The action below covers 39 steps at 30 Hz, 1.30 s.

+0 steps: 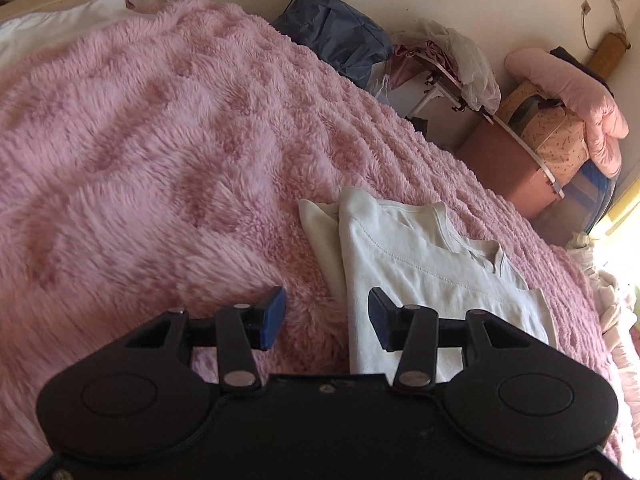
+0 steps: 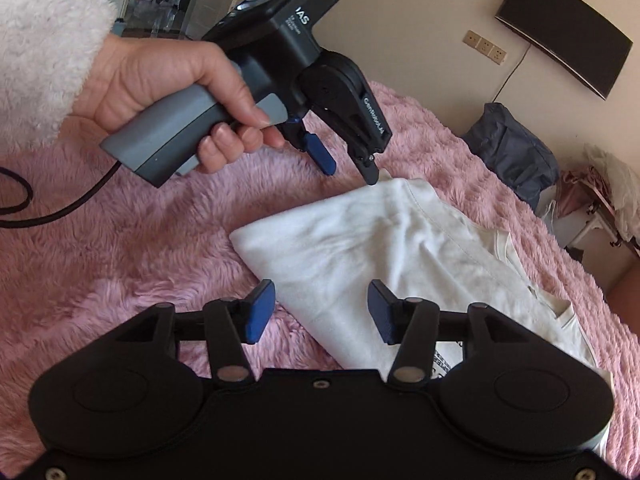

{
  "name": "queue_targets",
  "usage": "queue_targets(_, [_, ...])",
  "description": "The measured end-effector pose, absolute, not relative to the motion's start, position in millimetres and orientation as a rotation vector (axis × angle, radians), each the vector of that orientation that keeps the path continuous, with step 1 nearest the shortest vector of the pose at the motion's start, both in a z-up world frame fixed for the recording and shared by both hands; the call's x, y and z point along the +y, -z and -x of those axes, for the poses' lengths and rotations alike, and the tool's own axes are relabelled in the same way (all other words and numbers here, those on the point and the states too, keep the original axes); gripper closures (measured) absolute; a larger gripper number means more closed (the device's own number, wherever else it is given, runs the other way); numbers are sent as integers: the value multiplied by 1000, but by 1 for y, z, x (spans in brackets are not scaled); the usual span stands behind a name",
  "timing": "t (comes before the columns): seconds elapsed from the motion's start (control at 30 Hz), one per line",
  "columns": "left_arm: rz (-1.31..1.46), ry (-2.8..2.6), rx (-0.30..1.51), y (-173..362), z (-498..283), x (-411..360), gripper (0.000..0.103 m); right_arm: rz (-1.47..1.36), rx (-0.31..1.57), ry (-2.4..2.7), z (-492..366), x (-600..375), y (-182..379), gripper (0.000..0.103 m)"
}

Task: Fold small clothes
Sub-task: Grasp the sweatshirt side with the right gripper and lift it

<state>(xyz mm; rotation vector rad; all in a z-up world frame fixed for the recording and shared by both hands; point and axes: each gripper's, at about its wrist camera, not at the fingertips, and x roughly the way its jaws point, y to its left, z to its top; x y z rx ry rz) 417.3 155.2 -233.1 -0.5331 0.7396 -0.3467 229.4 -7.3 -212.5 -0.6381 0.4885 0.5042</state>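
While lying part-folded on the pink fleece, with both tools hanging over it:

Garment: white shirt [image 2: 360, 240], flat on the fluffy pink blanket [image 2: 120, 248]; sides apparently turned in already, neckline [image 2: 500, 248] showing toward the far right of the right wrist view.

Long axis: from the blunt near-left corner [image 2: 240, 236], diagonally away to the right, toward the neckline end.

Left gripper [image 2: 352, 170]: held in a hand [image 2: 160, 80] with a fuzzy white sleeve [image 2: 44, 40]; jaws apart, nothing pinched; one dark fingertip [image 2: 370, 174] right at the far left edge of the cloth, contact uncertain; the blue pad [image 2: 320, 156] over bare blanket.

Same gripper, own camera [image 1: 326, 318]: left pad [image 1: 274, 316] over fleece, right pad [image 1: 378, 316] over white fabric; cloth edge between the two, not gripped.

Right gripper [image 2: 322, 308]: released, jaws spread, empty; left pad [image 2: 260, 308] over blanket, right pad [image 2: 380, 312] over shirt; the long near edge of the garment running straight through the gap.

Nearer tool: right one at the near long edge, left one at the far left edge; both astride a border rather than over the middle.

Likely next move, as a judgement: closing on an edge and carrying one end along the long axis toward the other.

Risk: pile of the blanket caught along with the thin cloth.
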Motion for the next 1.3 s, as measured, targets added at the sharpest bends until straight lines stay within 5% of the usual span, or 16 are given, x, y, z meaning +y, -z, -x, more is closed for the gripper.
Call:
queue_targets(0.63, [758,428,764,262,-499,148,53,888,390,-404,-243,49,245,48])
queue_targets(0.83, [846,502,780,269,-517,138,62,915,334,-359,-245,56,248,48])
queue_targets(0.9, [838,492,782,269,-518,138,83,920,327,-366,-245,56,249,56])
queue_targets(1.0, [880,508,788,270,-516,144,90,887,351,-393,-241,56,247,86])
queue_targets(1.3, [922,533,747,228,-513,132,92,690,328,-393,-245,30,211,89])
